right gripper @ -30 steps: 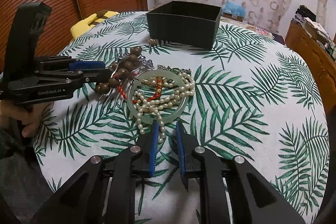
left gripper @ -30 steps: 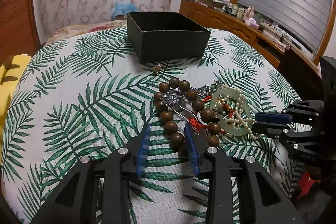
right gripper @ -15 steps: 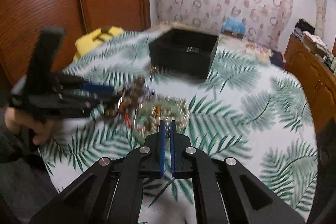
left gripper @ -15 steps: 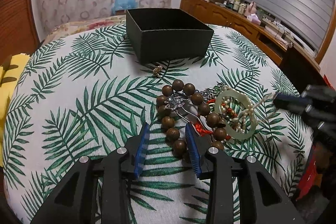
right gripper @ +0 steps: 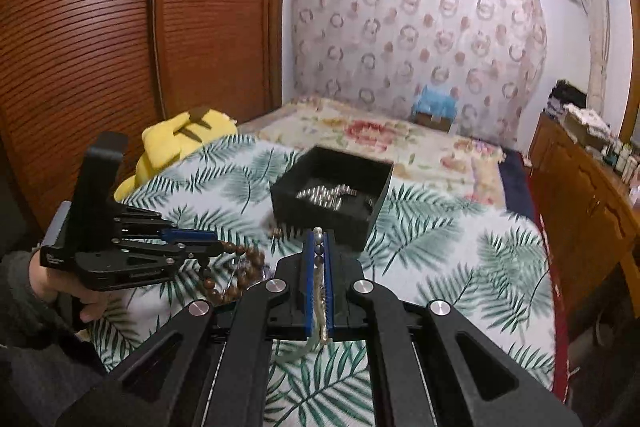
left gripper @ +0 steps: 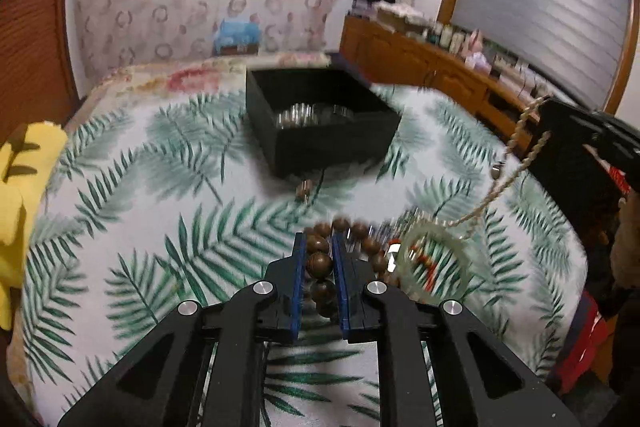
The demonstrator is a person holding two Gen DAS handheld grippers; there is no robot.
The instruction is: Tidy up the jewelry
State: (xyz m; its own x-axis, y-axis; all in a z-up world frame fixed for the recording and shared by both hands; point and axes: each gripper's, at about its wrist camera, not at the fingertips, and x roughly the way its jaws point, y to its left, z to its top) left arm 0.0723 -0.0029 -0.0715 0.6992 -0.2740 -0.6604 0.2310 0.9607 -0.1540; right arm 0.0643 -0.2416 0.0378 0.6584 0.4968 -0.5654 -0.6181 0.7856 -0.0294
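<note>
1. The pearl necklace (left gripper: 505, 183) hangs in a slack line from the right gripper (right gripper: 319, 247), pinched nearly shut on it, down to the green bangle (left gripper: 434, 259) on the table.
2. The wooden bead bracelet (left gripper: 320, 263) runs lengthways between the left gripper (left gripper: 317, 259)'s fingers, which are closed onto its beads.
3. The black box (left gripper: 320, 143) sits beyond, something silvery inside (too blurred to name).
4. The leaf-print tablecloth (left gripper: 160, 227) lies under everything.

box (left gripper: 320, 131) behind bead bracelet (left gripper: 320, 263) | bangle (left gripper: 436, 263) right of bracelet | all on table (left gripper: 160, 219)
</note>
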